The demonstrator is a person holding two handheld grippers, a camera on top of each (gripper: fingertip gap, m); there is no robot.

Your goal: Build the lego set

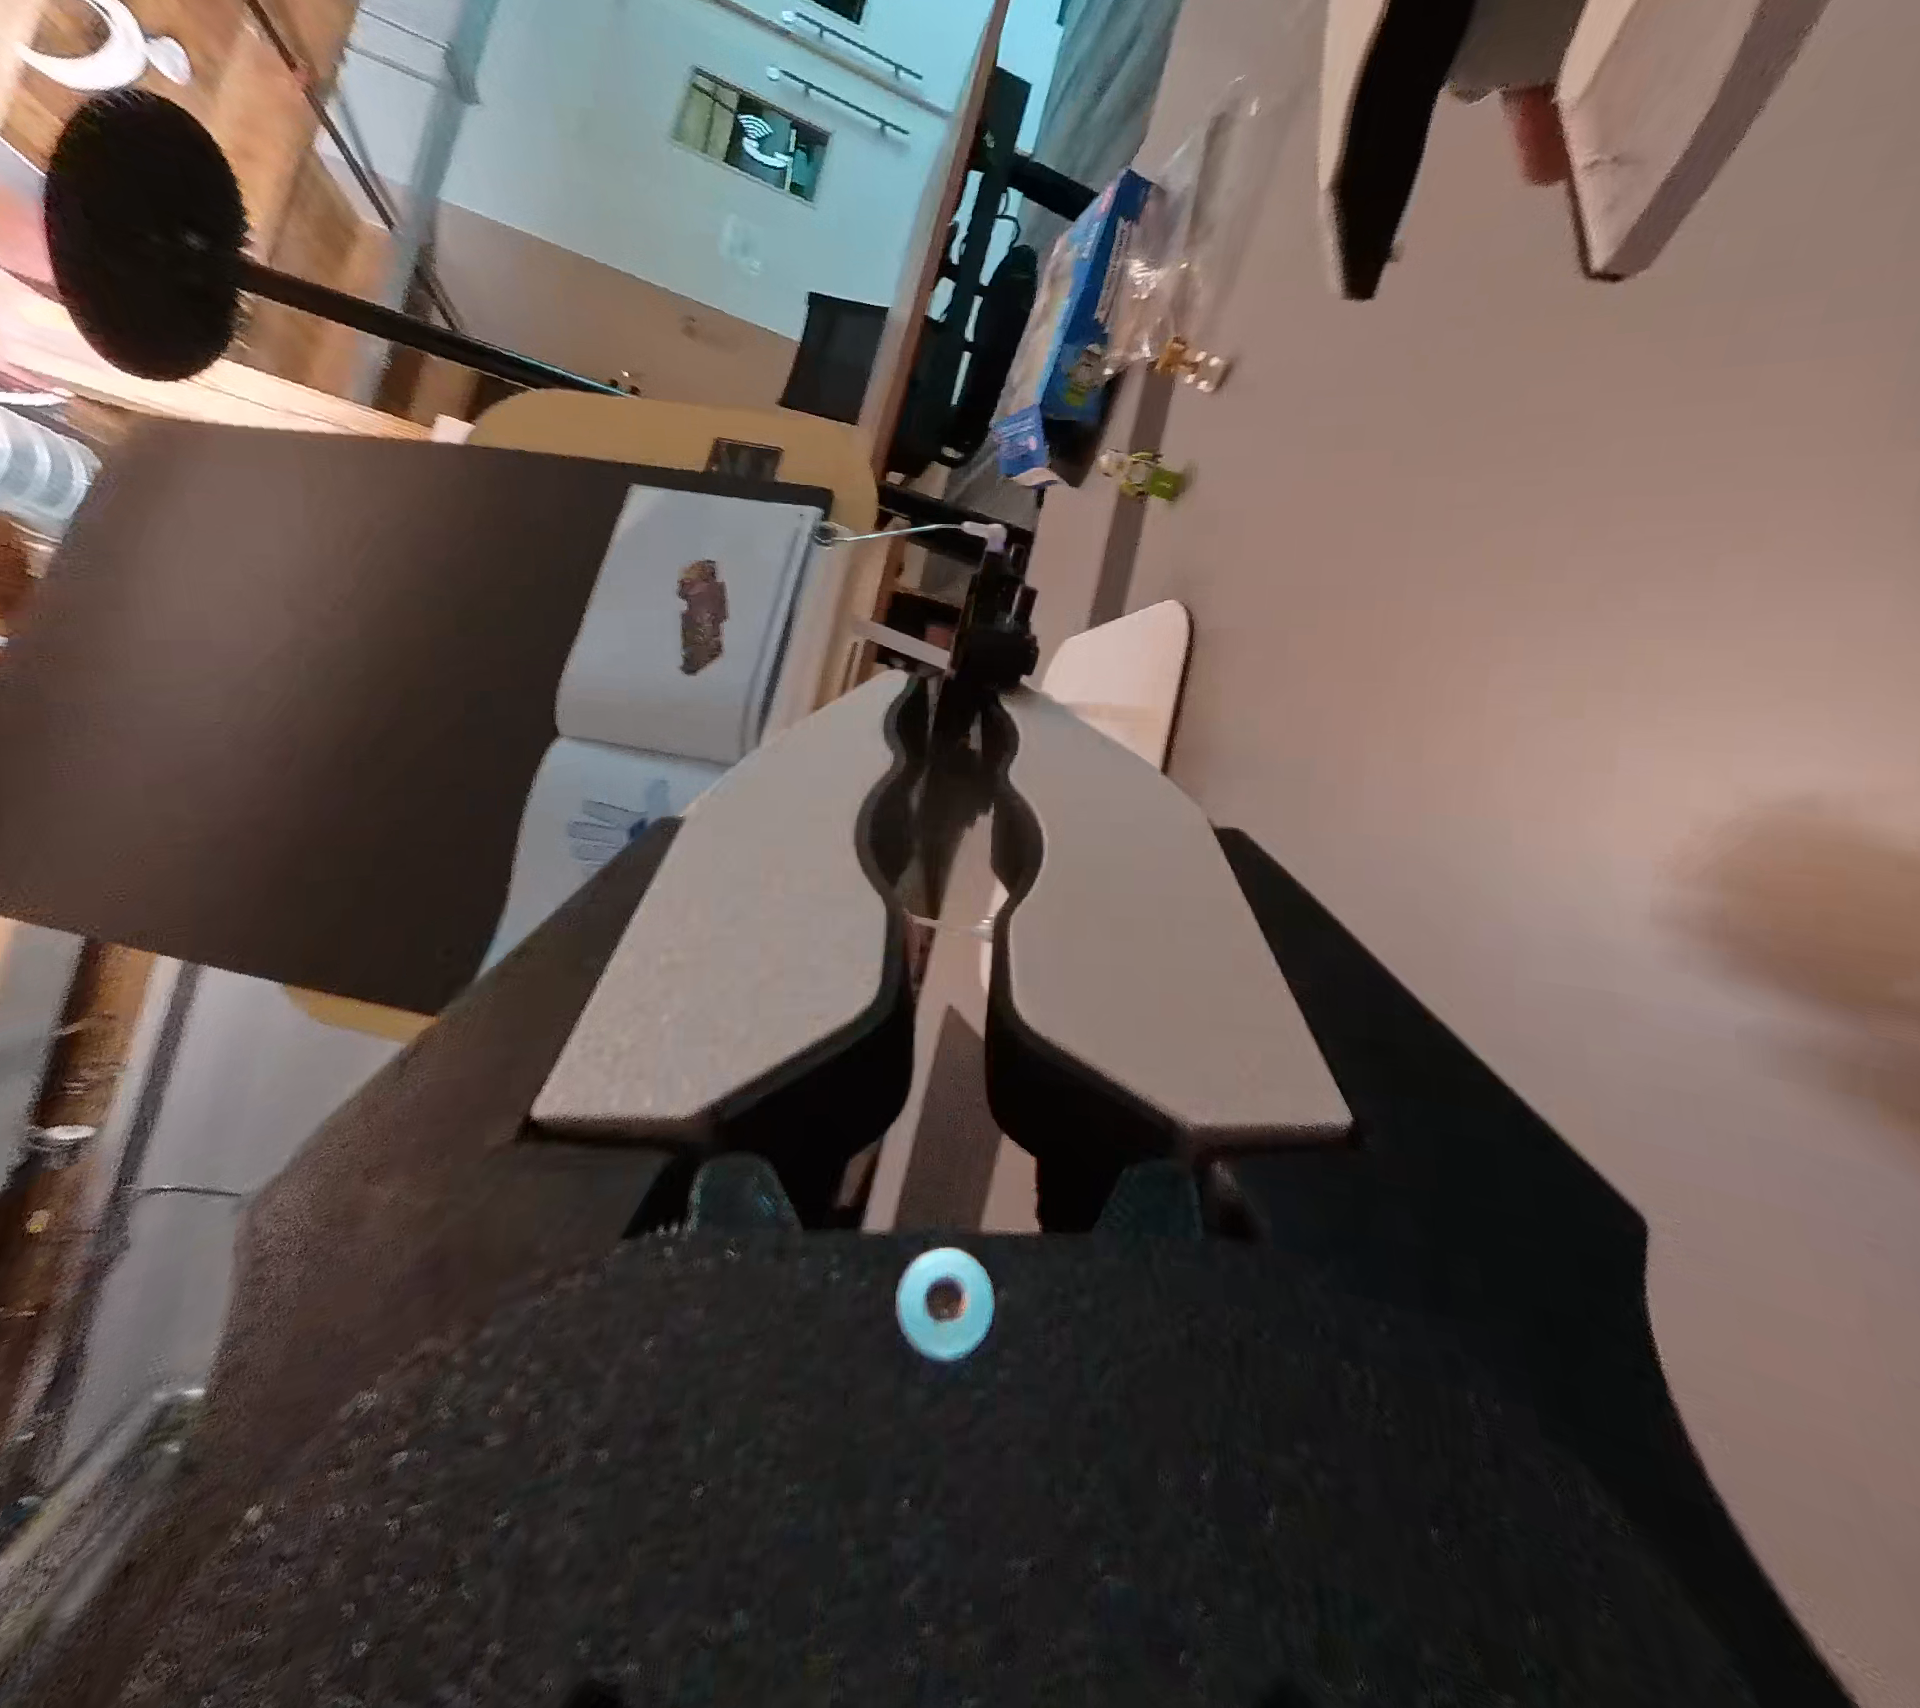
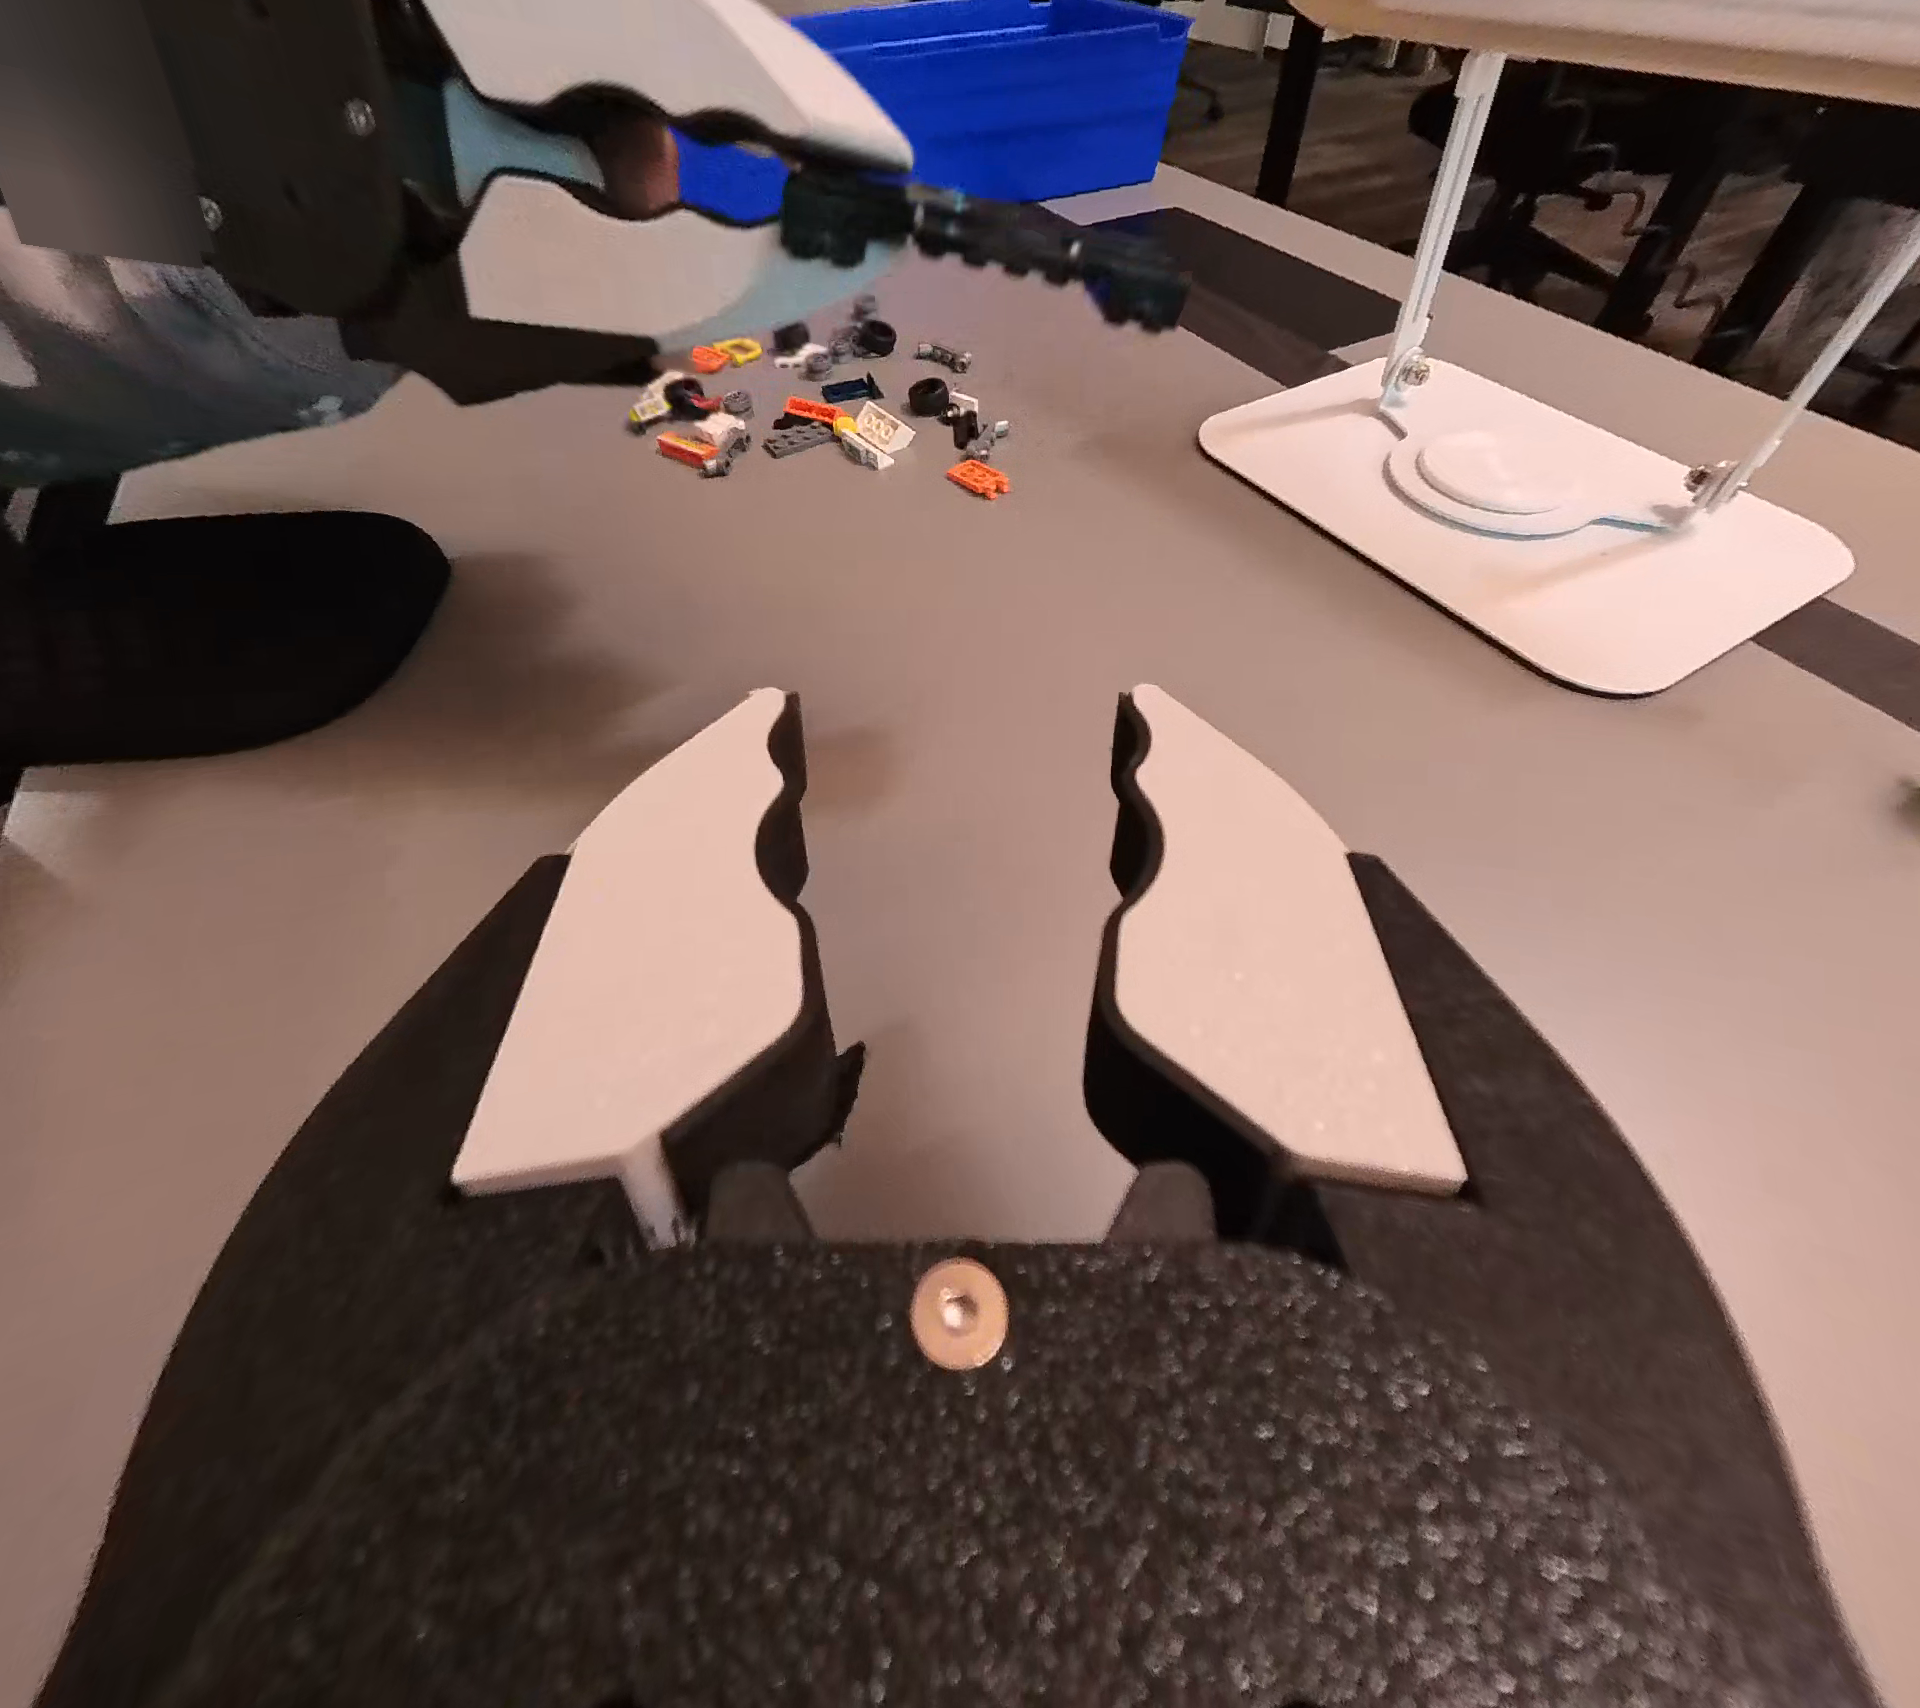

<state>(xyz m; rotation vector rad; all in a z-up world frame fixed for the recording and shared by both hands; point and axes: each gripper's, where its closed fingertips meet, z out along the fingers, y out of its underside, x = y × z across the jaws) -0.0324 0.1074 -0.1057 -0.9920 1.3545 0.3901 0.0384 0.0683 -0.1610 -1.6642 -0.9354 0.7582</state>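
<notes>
White fingers of my right gripper (image 2: 961, 713) spread wide over the grey surface (image 2: 935, 598), gripping nothing. Farther off on the left, my left gripper (image 2: 862, 224) pinches a black lego assembly (image 2: 997, 245) above the loose lego pieces (image 2: 831, 411).

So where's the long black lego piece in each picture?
Left wrist view: the black lego piece sits at the centre, seen end-on, pinched at the tips of the left gripper.
Right wrist view: the same piece is upper middle, sticking out rightward above the loose bricks.
Shared landmark: the white stand base on the grey table.
</notes>
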